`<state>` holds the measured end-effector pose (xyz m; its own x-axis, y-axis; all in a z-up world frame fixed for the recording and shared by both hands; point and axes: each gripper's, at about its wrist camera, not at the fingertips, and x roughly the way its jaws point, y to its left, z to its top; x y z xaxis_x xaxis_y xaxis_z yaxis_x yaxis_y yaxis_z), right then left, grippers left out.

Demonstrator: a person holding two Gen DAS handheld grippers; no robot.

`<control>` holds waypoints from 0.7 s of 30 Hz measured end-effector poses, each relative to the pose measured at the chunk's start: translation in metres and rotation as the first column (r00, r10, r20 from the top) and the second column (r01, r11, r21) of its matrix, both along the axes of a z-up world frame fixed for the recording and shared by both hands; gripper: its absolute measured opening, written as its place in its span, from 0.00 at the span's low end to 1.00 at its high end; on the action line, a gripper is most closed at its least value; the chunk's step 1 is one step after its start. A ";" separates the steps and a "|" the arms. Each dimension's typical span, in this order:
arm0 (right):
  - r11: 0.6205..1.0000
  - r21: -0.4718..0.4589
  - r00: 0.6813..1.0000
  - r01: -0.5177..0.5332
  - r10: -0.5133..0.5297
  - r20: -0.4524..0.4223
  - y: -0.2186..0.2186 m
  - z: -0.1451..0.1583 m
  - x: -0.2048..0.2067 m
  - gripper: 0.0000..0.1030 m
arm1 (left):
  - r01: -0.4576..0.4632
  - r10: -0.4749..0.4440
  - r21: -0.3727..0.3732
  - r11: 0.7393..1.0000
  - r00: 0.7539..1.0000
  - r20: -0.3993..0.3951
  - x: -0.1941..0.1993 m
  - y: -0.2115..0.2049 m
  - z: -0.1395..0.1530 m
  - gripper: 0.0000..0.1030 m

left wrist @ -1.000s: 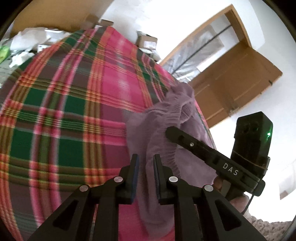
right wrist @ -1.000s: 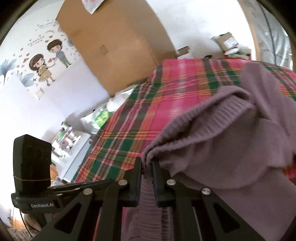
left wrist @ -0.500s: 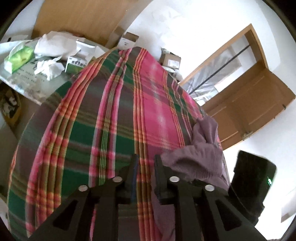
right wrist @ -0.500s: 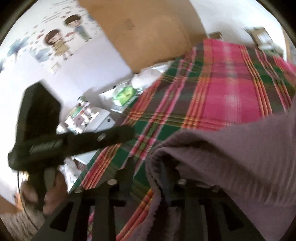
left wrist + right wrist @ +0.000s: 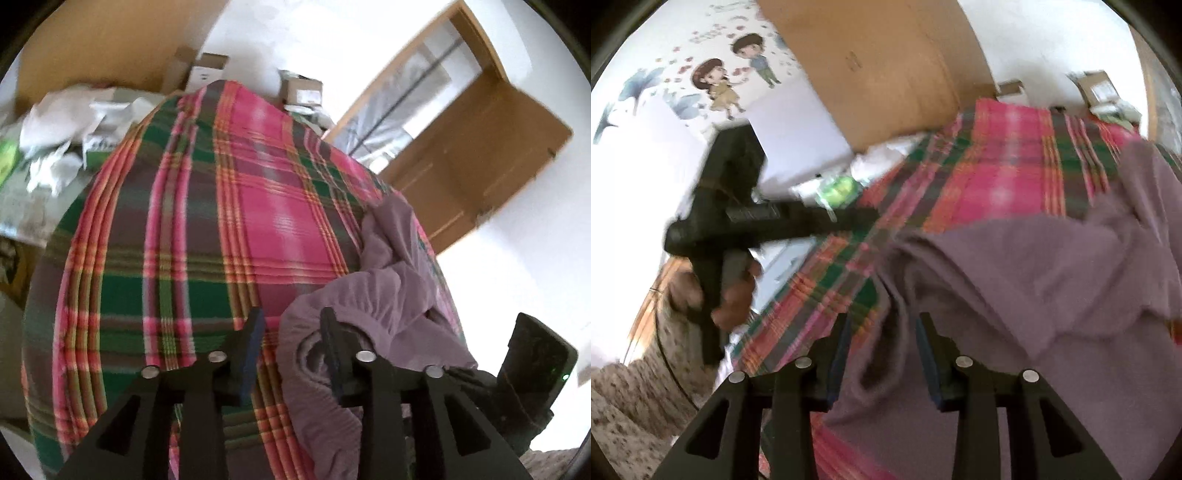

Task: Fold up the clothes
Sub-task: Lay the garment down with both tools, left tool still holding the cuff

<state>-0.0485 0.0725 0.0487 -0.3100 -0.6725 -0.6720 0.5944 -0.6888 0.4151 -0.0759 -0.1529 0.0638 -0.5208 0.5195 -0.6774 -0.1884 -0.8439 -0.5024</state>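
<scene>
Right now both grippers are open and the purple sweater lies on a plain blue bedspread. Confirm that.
Not quite: the bedspread is plaid in pink, green and orange, not plain blue, as the left wrist view shows. The rest stands: the left gripper and right gripper are open, and the purple sweater lies on it.

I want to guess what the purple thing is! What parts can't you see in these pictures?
- Purple garment: bunched up, so its kind is unclear; its lower part runs behind the left gripper in the left wrist view.
- In the right wrist view, blur smears it.
- Plaid bedcover: near edge cut off by the frame.
</scene>
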 end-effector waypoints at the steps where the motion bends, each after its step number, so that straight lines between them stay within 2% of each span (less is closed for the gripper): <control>1: 1.000 0.014 1.000 0.007 -0.008 0.016 0.002 -0.006 0.001 0.37 | 0.021 -0.021 -0.036 0.999 1.000 -0.007 -0.001 0.006 0.003 0.36; 5: 1.000 0.005 0.996 0.004 -0.004 0.085 0.002 -0.023 0.004 0.40 | 0.100 -0.106 -0.130 0.986 0.994 -0.036 -0.002 0.026 0.009 0.36; 8: 1.000 -0.023 0.990 -0.007 0.010 0.137 0.001 -0.032 0.006 0.40 | 0.132 -0.136 -0.172 0.976 0.991 -0.014 -0.002 0.034 0.005 0.36; 12: 0.996 -0.072 0.989 -0.049 0.058 0.137 0.001 -0.029 0.011 0.42 | 0.163 -0.170 -0.211 0.964 0.985 -0.016 0.003 0.035 0.003 0.36; 15: 0.995 -0.078 0.986 -0.066 0.077 0.147 0.000 -0.031 0.013 0.43 | 0.180 -0.189 -0.273 0.945 0.982 -0.007 0.002 0.039 0.001 0.36; 19: 0.995 -0.064 0.985 -0.072 0.081 0.155 -0.007 -0.035 0.014 0.43 | 0.188 -0.195 -0.291 0.938 0.981 0.004 -0.005 0.046 -0.001 0.36; 21: 0.996 -0.049 0.986 -0.072 0.079 0.149 -0.012 -0.037 0.015 0.42 | 0.189 -0.191 -0.271 0.944 0.981 0.018 -0.011 0.047 -0.005 0.36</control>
